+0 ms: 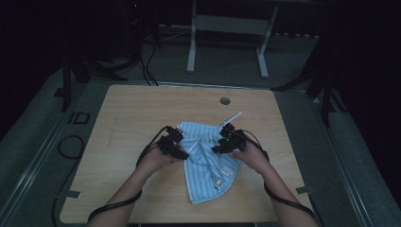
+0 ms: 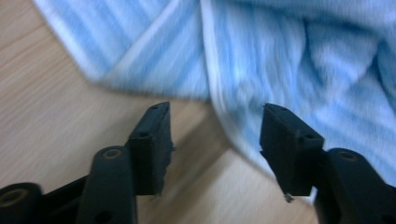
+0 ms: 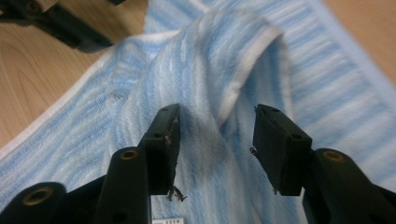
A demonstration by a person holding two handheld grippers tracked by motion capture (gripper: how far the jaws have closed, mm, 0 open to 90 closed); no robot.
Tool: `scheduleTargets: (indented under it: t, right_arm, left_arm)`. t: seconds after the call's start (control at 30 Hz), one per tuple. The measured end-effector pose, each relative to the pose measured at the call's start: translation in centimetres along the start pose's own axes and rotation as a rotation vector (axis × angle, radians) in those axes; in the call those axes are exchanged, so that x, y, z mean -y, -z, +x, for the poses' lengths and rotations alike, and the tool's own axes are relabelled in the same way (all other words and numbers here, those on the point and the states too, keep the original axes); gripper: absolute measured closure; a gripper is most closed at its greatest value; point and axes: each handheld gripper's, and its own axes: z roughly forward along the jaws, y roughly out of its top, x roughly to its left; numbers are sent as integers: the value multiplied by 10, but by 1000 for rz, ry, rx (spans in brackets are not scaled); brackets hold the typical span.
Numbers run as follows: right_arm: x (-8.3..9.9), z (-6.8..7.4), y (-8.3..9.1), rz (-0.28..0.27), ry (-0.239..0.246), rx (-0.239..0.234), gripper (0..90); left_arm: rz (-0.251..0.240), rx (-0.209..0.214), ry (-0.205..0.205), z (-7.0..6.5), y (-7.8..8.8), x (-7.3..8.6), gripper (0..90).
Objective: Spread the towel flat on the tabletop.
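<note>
Your left gripper (image 1: 176, 142) sits at the left edge of the soft blue and white striped towel (image 1: 208, 163). Its jaws are apart and hold nothing. The towel lies crumpled in the middle of the light wooden table (image 1: 123, 113). Your right gripper (image 1: 226, 141) hangs over the towel's raised fold, jaws apart, not pinching it.

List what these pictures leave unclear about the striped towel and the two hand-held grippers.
- Printed figure on the towel: too small and dim in the high view.
- Towel's far edge: cut off by the frame in the left gripper view; motion blur smears its stripes.
- Label at the bottom edge of the right gripper view: cut off, unreadable.
- Jaw tips in the high view: dark, merged with the hands.
</note>
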Motion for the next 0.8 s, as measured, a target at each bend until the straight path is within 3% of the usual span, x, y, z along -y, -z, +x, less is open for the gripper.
scheduleTargets:
  t: [0.1, 0.17, 0.2, 0.23, 0.27, 0.33, 0.37, 0.57, 0.8]
  right_arm:
    - [0, 1, -8, 23, 6, -25, 599]
    - [1, 2, -9, 28, 18, -31, 646]
    - [2, 5, -8, 33, 37, -37, 736]
    - [2, 5, -8, 33, 37, -37, 736]
    - [3, 6, -7, 33, 51, -33, 788]
    - [4, 10, -4, 32, 77, -10, 846]
    - [6, 11, -3, 32, 81, -3, 850]
    - [23, 14, 13, 0, 77, 50, 860]
    - [57, 12, 41, -48, 14, 71, 860]
  left_arm:
    - [9, 3, 6, 0, -10, -7, 481]
    - [13, 5, 1, 0, -12, -8, 549]
    - [3, 28, 5, 0, -15, -9, 585]
    - [3, 28, 5, 0, -15, -9, 654]
    - [-3, 39, 2, 0, -15, -10, 654]
    - [-27, 48, -4, -2, -13, -10, 812]
    - [-37, 47, -8, -3, -11, -10, 840]
    - [-76, 23, -15, -5, 6, -3, 865]
    - [-103, 3, 6, -1, 25, 23, 865]
